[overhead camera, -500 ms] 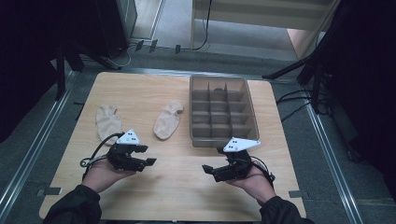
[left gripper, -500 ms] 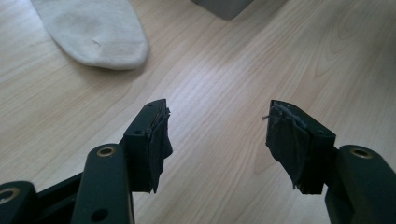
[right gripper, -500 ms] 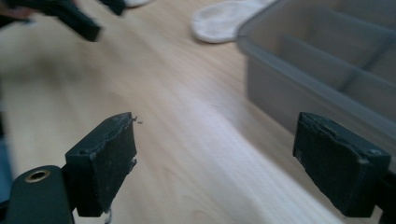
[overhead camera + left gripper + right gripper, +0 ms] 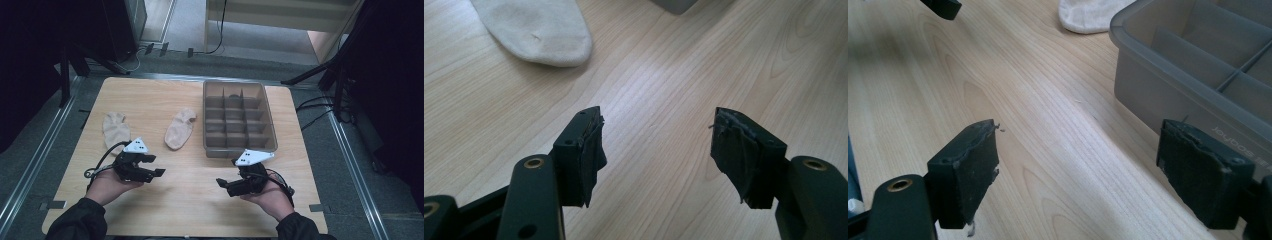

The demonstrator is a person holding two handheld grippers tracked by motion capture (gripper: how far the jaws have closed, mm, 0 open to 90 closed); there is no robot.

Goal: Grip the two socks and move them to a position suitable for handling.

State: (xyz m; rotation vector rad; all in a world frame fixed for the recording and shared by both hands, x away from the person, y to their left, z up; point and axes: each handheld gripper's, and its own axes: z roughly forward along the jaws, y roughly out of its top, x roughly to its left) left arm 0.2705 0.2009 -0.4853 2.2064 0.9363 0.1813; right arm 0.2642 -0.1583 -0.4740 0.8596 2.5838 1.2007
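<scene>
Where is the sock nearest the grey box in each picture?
High view: the sock lies mid-table, just left of the divided tray.
Left gripper view: its toe end is at top left.
Right gripper view: its tip is at the top edge, beside the tray.
Shared landmark: the tray.

Your left tool [image 4: 156,166] has edged slightly toward the middle of the desk [image 4: 200,200]; little else differs.

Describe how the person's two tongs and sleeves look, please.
The left tongs and the right tongs are black, each topped by a pale grey three-cornered plate with small dark dots. A black cable loops from each. Their jaws carry worn, frayed dark pads and brass-coloured rivets. The person wears dark sleeves.
</scene>
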